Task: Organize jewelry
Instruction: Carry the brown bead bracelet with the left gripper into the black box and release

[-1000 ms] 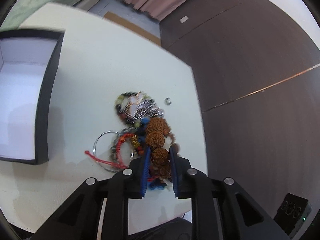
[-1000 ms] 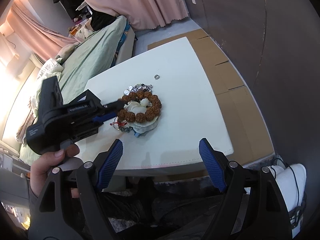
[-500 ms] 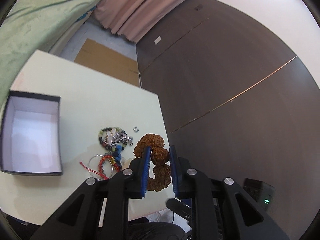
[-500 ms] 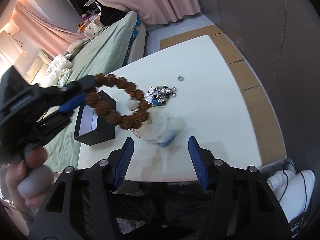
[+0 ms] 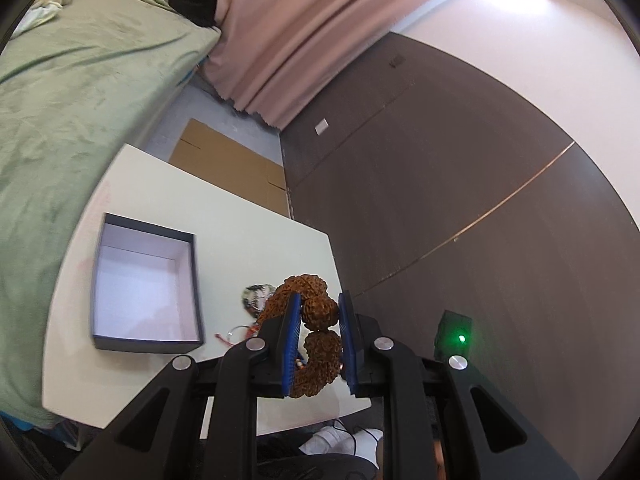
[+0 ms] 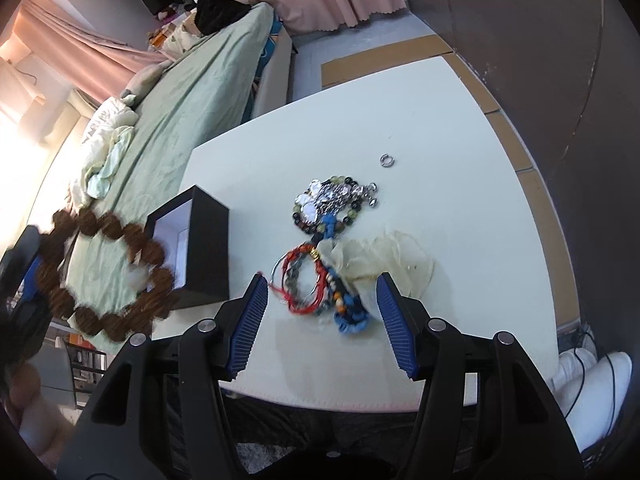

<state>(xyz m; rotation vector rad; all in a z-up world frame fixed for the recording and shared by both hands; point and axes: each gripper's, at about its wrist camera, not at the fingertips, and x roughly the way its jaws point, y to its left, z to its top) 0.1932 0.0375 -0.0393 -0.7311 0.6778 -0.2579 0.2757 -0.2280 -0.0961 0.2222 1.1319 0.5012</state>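
A bracelet [image 5: 316, 312] of big brown beads is pinched between the blue pads of the left gripper [image 5: 320, 334] and held in the air above the white table [image 5: 248, 224], with the open box [image 5: 144, 280] ahead to its left, while the right gripper [image 6: 320, 316] is spread wide over the jewelry pile [image 6: 324, 240] just ahead of it.

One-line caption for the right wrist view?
Open right gripper above the jewelry pile; bead bracelet held aloft beside the box.
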